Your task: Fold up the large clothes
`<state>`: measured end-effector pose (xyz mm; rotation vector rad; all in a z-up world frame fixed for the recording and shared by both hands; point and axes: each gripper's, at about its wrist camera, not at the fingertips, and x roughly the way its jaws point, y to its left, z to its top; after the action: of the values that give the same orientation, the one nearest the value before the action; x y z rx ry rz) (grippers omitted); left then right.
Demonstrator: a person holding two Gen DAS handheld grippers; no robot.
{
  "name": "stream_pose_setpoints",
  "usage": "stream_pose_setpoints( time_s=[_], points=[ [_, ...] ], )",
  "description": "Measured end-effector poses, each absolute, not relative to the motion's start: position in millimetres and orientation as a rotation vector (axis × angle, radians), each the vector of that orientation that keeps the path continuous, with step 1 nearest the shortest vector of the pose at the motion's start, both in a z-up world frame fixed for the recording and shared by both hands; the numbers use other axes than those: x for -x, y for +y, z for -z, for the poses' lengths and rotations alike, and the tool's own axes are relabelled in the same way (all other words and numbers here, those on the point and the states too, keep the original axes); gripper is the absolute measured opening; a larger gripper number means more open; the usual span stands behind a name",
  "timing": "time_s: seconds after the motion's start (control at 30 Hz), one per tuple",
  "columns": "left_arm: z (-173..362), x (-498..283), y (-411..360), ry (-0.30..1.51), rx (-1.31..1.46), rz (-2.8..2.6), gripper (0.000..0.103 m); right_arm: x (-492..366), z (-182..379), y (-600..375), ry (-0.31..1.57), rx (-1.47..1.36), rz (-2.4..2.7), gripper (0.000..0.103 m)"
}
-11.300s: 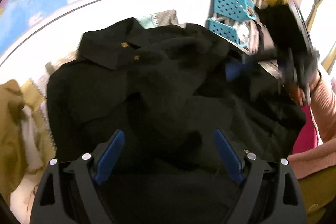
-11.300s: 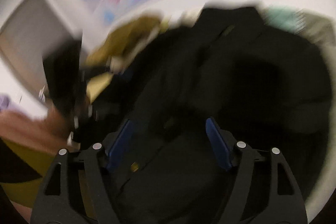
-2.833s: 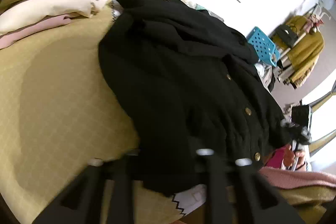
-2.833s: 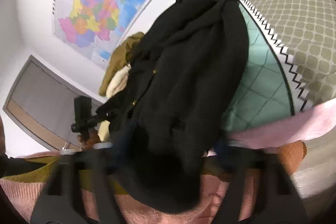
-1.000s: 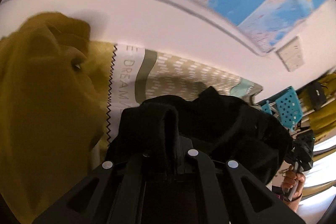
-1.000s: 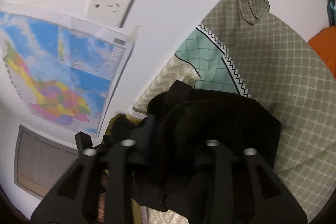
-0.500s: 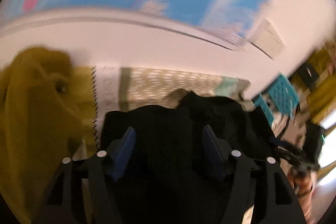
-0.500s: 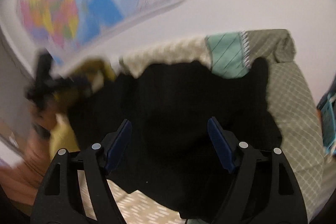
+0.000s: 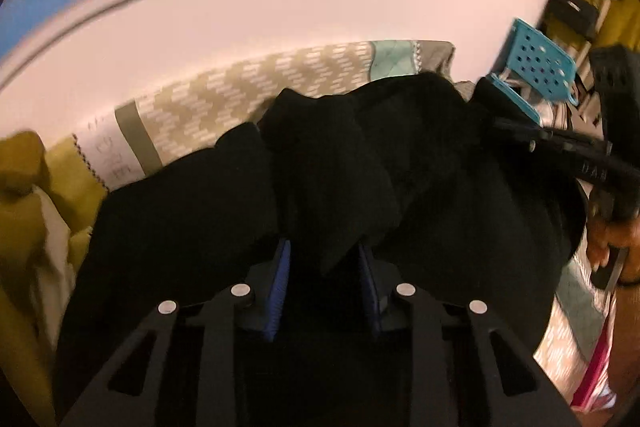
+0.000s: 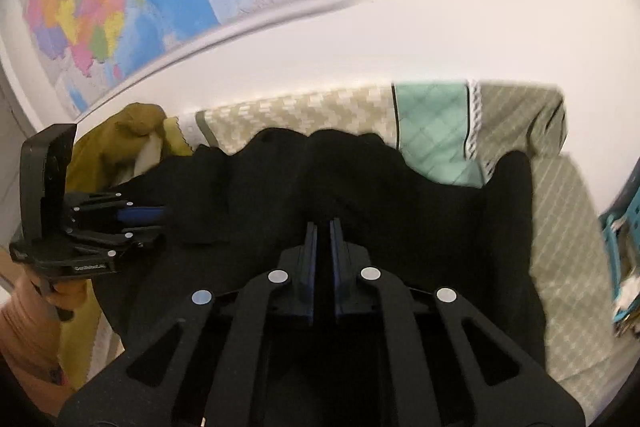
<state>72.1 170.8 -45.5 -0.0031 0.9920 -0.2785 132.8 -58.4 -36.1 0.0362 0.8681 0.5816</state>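
Seemingly, the fold was mid-way: black jacket [image 10: 360, 187] lay bunched on the patterned bedspread [image 10: 304, 111], not yet squared. Left gripper [image 9: 324, 279] was part-closed w/ cloth between fingers; right gripper [image 10: 323, 259] was pinched nearly together on fabric.

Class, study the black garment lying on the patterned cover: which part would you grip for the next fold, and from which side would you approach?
Grip the black garment along its near edge, coming in from the person's side. It lies bunched, and that edge is closest. The left gripper and right gripper already pinch folds there. The far edge lies towards the wall, a longer reach.
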Motion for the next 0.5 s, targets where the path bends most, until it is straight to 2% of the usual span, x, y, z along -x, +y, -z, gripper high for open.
stream_pose_setpoints(
  time_s=[0.07, 0.1, 0.13, 0.17, 0.2, 0.27, 0.37, 0.5],
  points=[
    [48, -71, 171, 0.986, -0.001, 0.257, 0.033, -139, 52, -53, 0.935, -0.014, -0.555, 0.016],
    [47, -66, 171, 0.965, -0.017, 0.252, 0.035, -138, 56, -51, 0.943, -0.001, -0.542, 0.023],
    [45, -60, 170, 0.948, -0.034, 0.249, 0.043, -132, 55, -50, 0.926, 0.026, -0.524, 0.029],
    [41, -52, 171, 0.923, -0.056, 0.231, 0.047, -128, 53, -50, 0.912, 0.043, -0.513, 0.039],
    [37, -45, 172, 0.904, -0.068, 0.218, 0.05, -124, 51, -50, 0.901, 0.052, -0.512, 0.042],
    [29, -33, 178, 0.87, -0.061, 0.21, 0.053, -113, 44, -52, 0.879, 0.061, -0.52, 0.041],
    [18, -12, 189, 0.816, -0.065, 0.171, 0.065, -102, 35, -57, 0.849, 0.07, -0.523, 0.043],
    [13, 11, 207, 0.787, -0.054, 0.119, 0.065, -86, 28, -66, 0.822, 0.098, -0.512, 0.049]
  ],
)
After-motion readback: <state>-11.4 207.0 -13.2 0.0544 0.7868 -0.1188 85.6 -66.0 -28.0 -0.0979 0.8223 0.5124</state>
